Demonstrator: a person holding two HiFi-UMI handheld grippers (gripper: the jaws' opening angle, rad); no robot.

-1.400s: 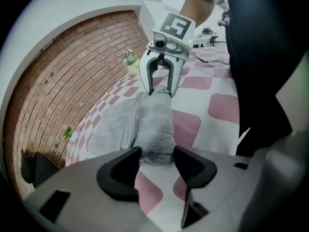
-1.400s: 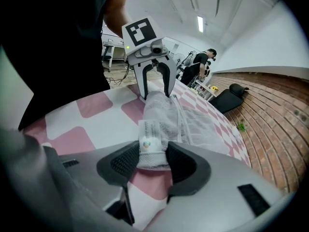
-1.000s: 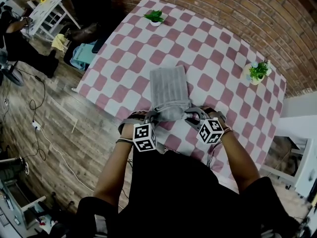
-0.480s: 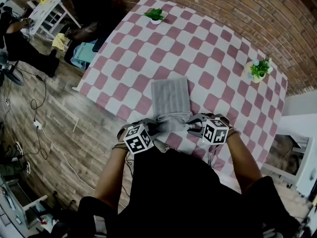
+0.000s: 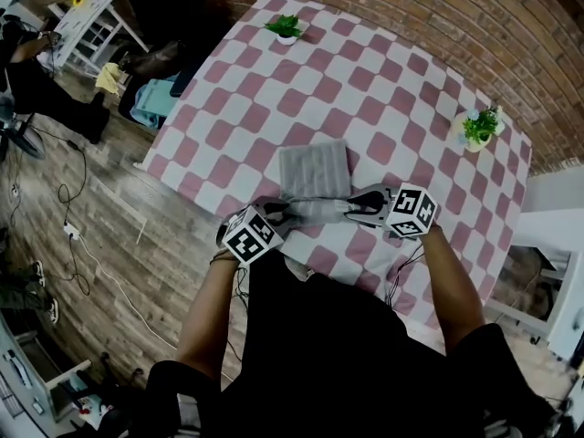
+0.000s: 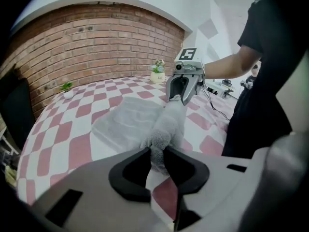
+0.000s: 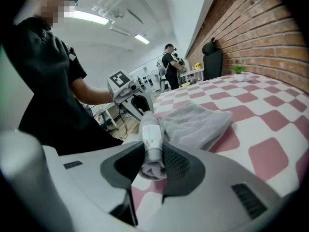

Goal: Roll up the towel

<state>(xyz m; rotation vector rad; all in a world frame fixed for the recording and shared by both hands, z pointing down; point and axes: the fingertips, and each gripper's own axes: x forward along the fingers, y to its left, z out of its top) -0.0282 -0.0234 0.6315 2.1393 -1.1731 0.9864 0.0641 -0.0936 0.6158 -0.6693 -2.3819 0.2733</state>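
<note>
A grey towel [image 5: 315, 167] lies on the pink-and-white checked table [image 5: 274, 80]. Its near end is wound into a tight roll [image 5: 315, 211] that runs left to right, and its far part lies flat. My left gripper [image 5: 278, 213] is shut on the roll's left end [image 6: 161, 139]. My right gripper [image 5: 351, 208] is shut on the roll's right end [image 7: 152, 151], where a white label shows. The roll is stretched between the two grippers, a little above the cloth. Each gripper shows in the other's view, the right gripper [image 6: 181, 94] and the left gripper [image 7: 140, 103].
Two small potted plants stand on the table, one at the far edge [image 5: 286, 30] and one at the right edge [image 5: 474, 130]. A brick wall [image 5: 438, 16] runs behind. Cables [image 5: 82, 254] lie on the wooden floor at left, near furniture and a person [image 5: 36, 71].
The roll has grown and moved away from me, so less flat towel shows. Both grippers have rolled about their own axes and risen, still holding the roll's ends.
</note>
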